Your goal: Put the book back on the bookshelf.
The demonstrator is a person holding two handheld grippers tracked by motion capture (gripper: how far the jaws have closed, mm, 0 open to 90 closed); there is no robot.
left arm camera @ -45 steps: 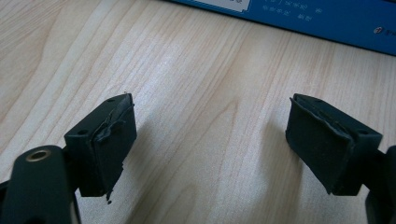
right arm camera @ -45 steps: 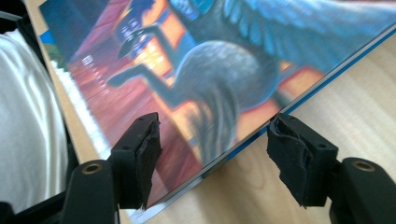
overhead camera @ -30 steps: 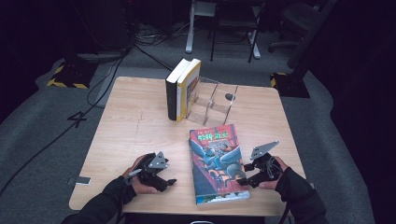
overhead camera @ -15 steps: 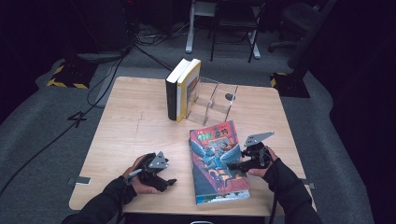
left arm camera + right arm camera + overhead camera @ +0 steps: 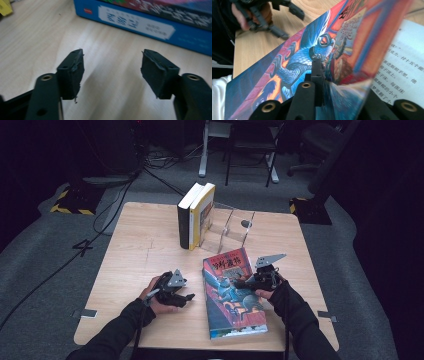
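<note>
Two grippers work over a wooden bench [image 5: 140,245]. A large book [image 5: 231,295] with a colourful picture cover lies flat near the front edge of the bench, between the two hands, its blue spine turned toward the left gripper [image 5: 181,295]. The right gripper [image 5: 239,282] reaches in from the book's right side; in the right gripper view its fingers [image 5: 317,72] are closed on the edge of the front cover [image 5: 307,57], one finger on top of the cover and the other beneath it, and the cover is lifted clear of the printed page [image 5: 402,72] below. The left gripper rests on the bench just beside the book, apart from it; in the left gripper view its fingers [image 5: 72,70] stand wide apart with nothing between them, and the blue spine [image 5: 140,23] lies a little beyond their tips. Farther back on the bench, two books [image 5: 196,215] stand upright side by side, one dark and one yellow, next to a clear plastic stand [image 5: 231,227]
</note>
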